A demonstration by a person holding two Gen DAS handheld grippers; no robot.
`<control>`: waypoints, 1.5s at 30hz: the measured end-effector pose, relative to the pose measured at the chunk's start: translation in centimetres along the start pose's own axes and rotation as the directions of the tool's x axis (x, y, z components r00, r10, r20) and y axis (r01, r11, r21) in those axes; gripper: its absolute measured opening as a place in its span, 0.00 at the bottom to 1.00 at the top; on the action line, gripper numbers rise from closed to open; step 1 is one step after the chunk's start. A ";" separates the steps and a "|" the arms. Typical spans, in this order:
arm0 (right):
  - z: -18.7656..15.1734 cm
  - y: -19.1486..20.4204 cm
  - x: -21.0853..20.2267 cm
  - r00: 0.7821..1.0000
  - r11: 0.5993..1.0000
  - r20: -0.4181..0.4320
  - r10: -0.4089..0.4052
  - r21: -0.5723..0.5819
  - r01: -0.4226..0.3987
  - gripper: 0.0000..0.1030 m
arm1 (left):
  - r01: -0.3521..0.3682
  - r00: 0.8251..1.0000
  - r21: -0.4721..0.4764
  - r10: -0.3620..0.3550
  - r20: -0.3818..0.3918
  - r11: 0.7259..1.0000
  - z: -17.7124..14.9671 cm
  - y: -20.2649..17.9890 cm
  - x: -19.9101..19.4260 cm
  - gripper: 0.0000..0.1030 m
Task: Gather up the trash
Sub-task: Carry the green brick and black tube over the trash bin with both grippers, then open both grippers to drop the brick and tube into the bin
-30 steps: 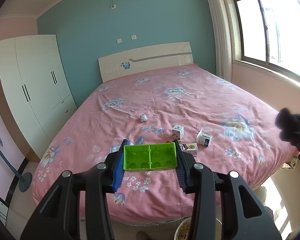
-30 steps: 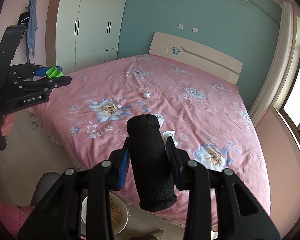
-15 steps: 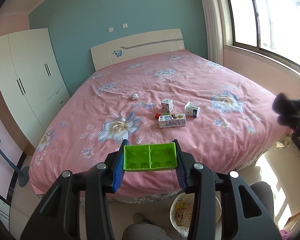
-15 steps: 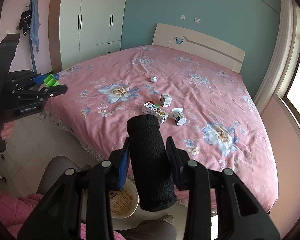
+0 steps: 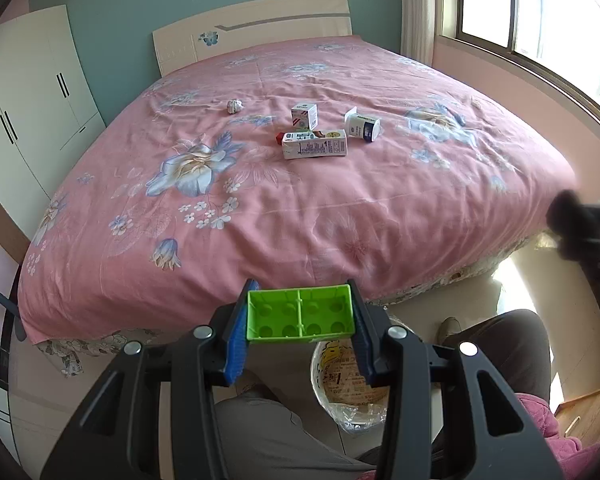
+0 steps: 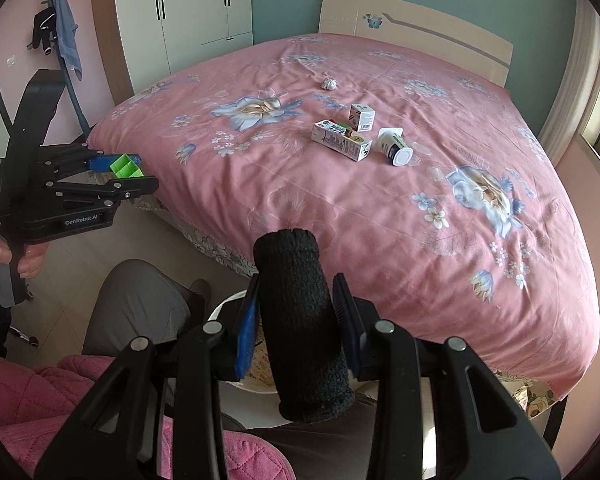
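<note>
My left gripper [image 5: 300,316] is shut on a green plastic brick [image 5: 300,318], held above the floor just left of a white trash bin [image 5: 350,394]. My right gripper [image 6: 296,312] is shut on a black foam roll [image 6: 300,320] over the same bin [image 6: 226,306]. The left gripper with the green brick [image 6: 126,166] also shows in the right wrist view. On the pink bed lie a long carton [image 5: 314,144], a small box [image 5: 304,115], a yogurt cup [image 5: 362,125] and a crumpled paper ball [image 5: 233,105].
The pink floral bed [image 5: 300,208] fills the view ahead. The person's legs [image 5: 268,436] sit beside the bin. White wardrobe [image 5: 28,92] at left, window [image 5: 540,20] at right, headboard [image 5: 256,24] at the back.
Both grippers have tilted downward and come lower, so the bed edge, the bin and the person's legs now show. Both grips are unchanged.
</note>
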State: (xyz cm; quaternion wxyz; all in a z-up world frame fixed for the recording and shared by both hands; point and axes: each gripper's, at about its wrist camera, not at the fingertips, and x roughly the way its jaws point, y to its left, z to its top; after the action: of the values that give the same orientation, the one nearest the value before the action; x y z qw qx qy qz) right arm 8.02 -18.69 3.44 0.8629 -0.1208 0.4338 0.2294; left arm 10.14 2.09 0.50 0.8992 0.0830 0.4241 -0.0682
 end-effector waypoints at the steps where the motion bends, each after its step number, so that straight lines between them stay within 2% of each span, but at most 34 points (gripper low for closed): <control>1: -0.3 0.0 0.7 1.000 1.000 -0.015 0.011 0.006 -0.011 0.35 | 0.006 1.000 0.001 -0.006 -0.019 1.000 -0.5 -0.2 0.8 0.44; 9: -3.4 0.0 7.0 0.989 0.994 -0.123 0.082 0.075 -0.074 0.36 | 0.050 0.987 -0.010 -0.051 -0.153 0.999 -3.4 -1.1 6.5 0.44; 14: -5.5 -0.3 11.5 0.971 0.986 -0.200 0.127 0.134 -0.102 0.36 | 0.071 0.968 -0.043 -0.080 -0.238 0.997 -5.5 -1.0 10.3 0.44; 19: -7.8 -0.5 16.2 0.945 0.976 -0.283 0.166 0.185 -0.116 0.36 | 0.083 0.945 -0.054 -0.095 -0.312 0.995 -7.4 -1.5 13.9 0.44; 27: -10.9 -0.5 22.8 0.895 0.962 -0.393 0.208 0.248 -0.115 0.36 | 0.126 0.888 -0.096 -0.156 -0.433 0.987 -10.0 -3.1 20.2 0.44; 34: -13.4 -0.4 27.8 0.846 0.949 -0.473 0.246 0.296 -0.110 0.36 | 0.138 0.830 -0.146 -0.195 -0.523 0.980 -12.0 -4.0 25.5 0.44; 39: -14.5 -0.3 31.1 0.812 0.940 -0.519 0.268 0.324 -0.103 0.36 | 0.136 0.796 -0.178 -0.214 -0.566 0.975 -12.9 -4.3 28.6 0.44; 45: -15.6 -0.7 34.3 0.787 0.911 -0.533 0.311 0.402 -0.088 0.36 | 0.125 0.763 -0.216 -0.233 -0.602 0.968 -13.7 -4.3 31.4 0.44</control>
State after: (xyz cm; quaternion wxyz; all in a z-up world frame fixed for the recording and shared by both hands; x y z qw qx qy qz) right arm 15.36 -15.67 -33.37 0.6641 0.0199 0.7228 0.1900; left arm 18.83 -0.94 -32.83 0.7013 -0.0140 0.7073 -0.0879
